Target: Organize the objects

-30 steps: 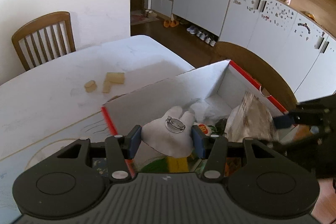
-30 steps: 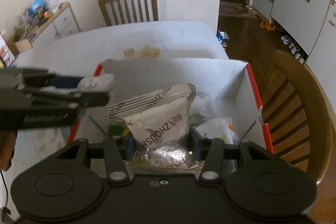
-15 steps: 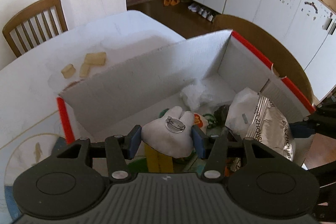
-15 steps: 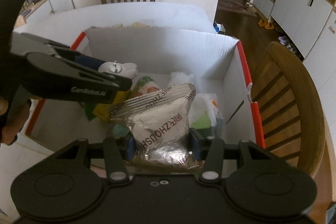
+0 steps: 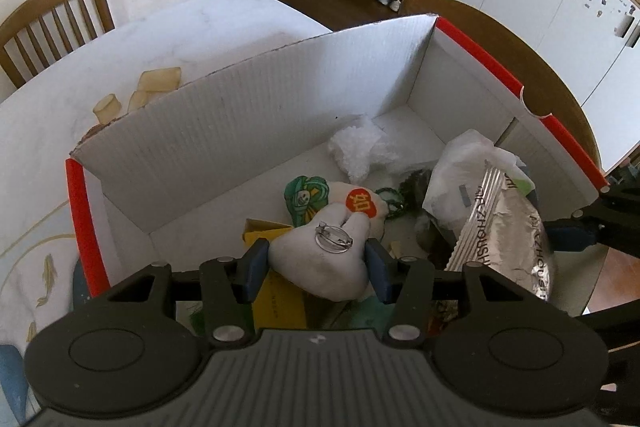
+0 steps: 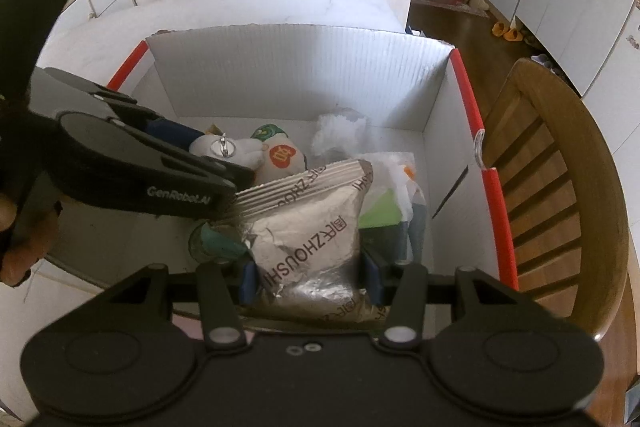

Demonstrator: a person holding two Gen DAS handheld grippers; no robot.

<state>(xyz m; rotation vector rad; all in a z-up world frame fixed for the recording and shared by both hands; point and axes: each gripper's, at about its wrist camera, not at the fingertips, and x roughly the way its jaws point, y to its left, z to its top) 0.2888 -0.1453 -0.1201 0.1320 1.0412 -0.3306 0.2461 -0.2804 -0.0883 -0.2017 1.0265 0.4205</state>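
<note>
Left wrist view: a white worktop (image 5: 224, 23) fills the upper left, carrying a red-edged white box (image 5: 248, 115) at centre. Low in the box, the left gripper (image 5: 316, 261) has its fingers clamped on a white plush (image 5: 320, 267). At right, the right gripper (image 6: 310, 277) has its fingers closed on a silver packet (image 6: 312, 227) above the box's clutter.

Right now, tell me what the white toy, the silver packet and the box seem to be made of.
White toy: soft fabric, matte, dented by the pads; shiny metal pin clasp.
Silver packet: foil-like film, glossy, creased, crimped top edge.
Box: looks like corrugated board or plastic, ribbed white walls, red edging.
</note>
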